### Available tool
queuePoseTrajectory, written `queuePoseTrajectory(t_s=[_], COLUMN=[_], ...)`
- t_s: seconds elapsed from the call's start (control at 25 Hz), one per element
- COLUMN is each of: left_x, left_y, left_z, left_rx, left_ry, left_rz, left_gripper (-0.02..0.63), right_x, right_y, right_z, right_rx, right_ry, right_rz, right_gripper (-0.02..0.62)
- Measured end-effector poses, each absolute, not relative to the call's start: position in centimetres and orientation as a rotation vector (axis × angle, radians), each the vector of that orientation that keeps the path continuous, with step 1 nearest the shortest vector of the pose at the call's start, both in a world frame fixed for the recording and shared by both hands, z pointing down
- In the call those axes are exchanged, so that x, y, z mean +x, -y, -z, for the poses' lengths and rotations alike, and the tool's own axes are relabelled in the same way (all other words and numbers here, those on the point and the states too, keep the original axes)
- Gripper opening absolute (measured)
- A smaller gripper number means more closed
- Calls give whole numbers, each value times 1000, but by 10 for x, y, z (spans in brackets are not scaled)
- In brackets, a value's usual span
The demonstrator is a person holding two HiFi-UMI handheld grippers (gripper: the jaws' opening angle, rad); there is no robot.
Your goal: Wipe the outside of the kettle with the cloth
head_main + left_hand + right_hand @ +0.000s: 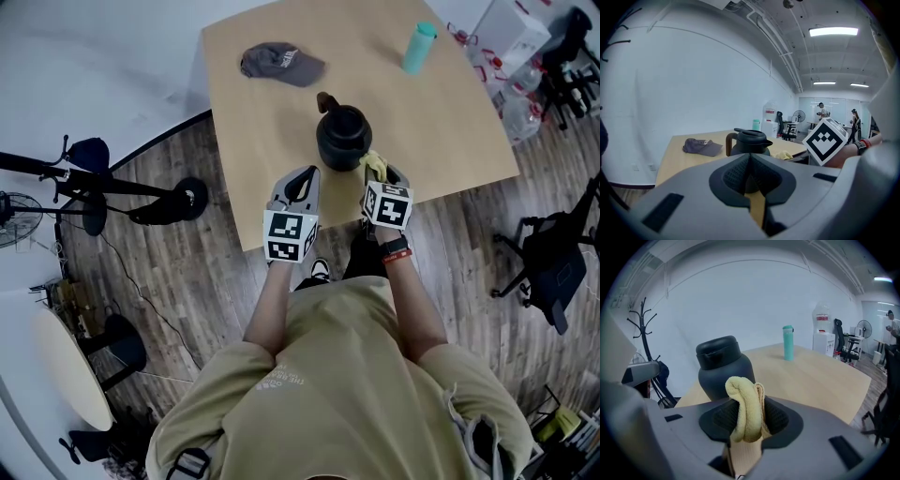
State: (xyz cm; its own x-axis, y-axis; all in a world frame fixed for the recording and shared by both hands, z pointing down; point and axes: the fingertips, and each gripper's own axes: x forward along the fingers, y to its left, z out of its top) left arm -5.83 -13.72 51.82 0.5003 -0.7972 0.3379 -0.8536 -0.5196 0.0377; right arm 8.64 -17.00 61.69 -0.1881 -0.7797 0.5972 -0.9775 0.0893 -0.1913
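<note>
A dark kettle (342,137) with a brown handle stands near the front edge of the wooden table (262,131). The right gripper (382,174) is shut on a folded yellow cloth (376,165), close to the kettle's right side. In the right gripper view the cloth (746,412) sticks up between the jaws, with the kettle (723,366) just beyond on the left. The left gripper (302,183) hovers at the table's front edge, short of the kettle, jaws shut with nothing in them. In the left gripper view the kettle (749,143) stands straight ahead.
A grey cap (279,64) lies at the table's far left and a teal bottle (418,47) stands at the far right. A coat stand (103,187) and a fan are on the floor to the left. An office chair (555,262) is at the right.
</note>
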Motion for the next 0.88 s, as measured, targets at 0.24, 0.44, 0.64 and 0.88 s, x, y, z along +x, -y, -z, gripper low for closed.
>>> queuePoseTrajectory(t_s=[0.24,0.44,0.64,0.88], left_x=[-48,-43,-38,-42], left_y=[149,161,174,184], left_z=[-522,-525,-528,-532], left_rx=[2539,2528,2512,2487], left_ry=[1418,1425,1435,1458], left_rz=[-439,-450,-464,-471], left_gripper=[23,23,23,23], right_x=[105,113,117,115], right_y=[194,218,244,273], right_z=[-620,-624,-630,-636], right_rx=[1694,1609,1514,1380], right_ry=[2048,2079,2122,2179], right_rz=[-773,-703,-672,-629], right_gripper=[147,144,144,141])
